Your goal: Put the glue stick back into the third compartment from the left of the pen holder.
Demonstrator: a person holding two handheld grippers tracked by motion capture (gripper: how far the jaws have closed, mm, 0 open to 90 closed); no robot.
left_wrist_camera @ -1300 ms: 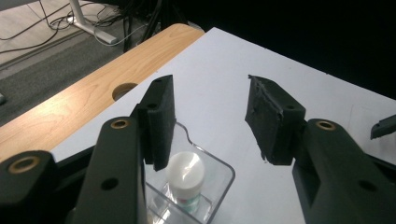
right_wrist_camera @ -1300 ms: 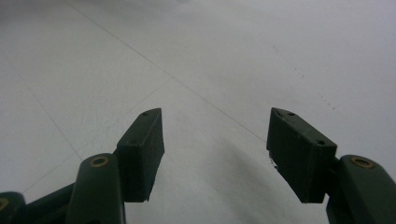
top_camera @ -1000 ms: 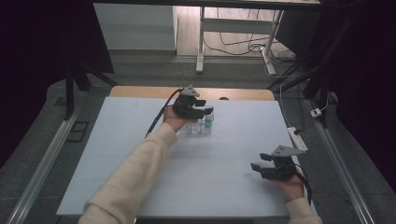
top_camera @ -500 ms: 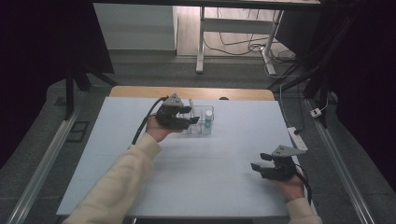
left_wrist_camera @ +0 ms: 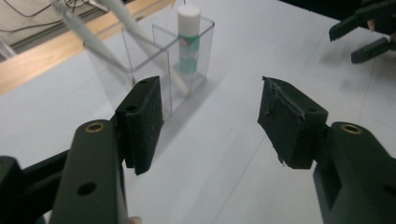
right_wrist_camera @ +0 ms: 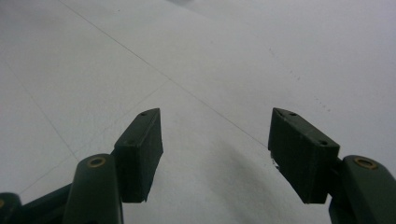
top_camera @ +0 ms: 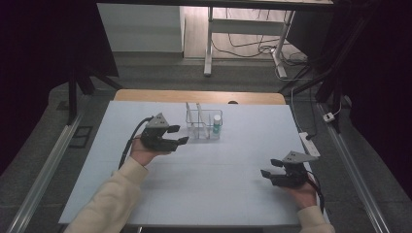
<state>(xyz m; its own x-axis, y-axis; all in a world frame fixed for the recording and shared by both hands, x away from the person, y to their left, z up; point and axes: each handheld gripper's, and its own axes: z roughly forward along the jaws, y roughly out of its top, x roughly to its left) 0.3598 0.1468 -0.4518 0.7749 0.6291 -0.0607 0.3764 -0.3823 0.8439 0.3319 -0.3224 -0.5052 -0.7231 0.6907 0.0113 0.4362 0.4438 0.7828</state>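
A clear compartment holder [top_camera: 199,125] stands at the far middle of the white table [top_camera: 204,184]. Two white pens [top_camera: 193,116] lean in it, and a small green bottle with a white cap [top_camera: 217,124] stands in its right compartment. My left gripper [top_camera: 179,135] hovers just left of the holder, apart from it. Its jaws have just been opening and nothing is between them. In the left gripper view the holder [left_wrist_camera: 154,65] and the bottle [left_wrist_camera: 188,39] lie beyond the open left gripper [left_wrist_camera: 212,116]. My right gripper [top_camera: 270,167] rests open at the near right, above bare table [right_wrist_camera: 215,149].
A wooden strip [top_camera: 199,96] runs along the table's far edge. A white power strip [top_camera: 309,143] lies at the right edge. Metal rails flank the table, and a desk frame [top_camera: 209,43] with cables stands on the floor beyond.
My left hand drew back from above the holder, moving left and toward the near side, with its jaws spreading wider. The holder and its contents stayed put. The right gripper has not moved.
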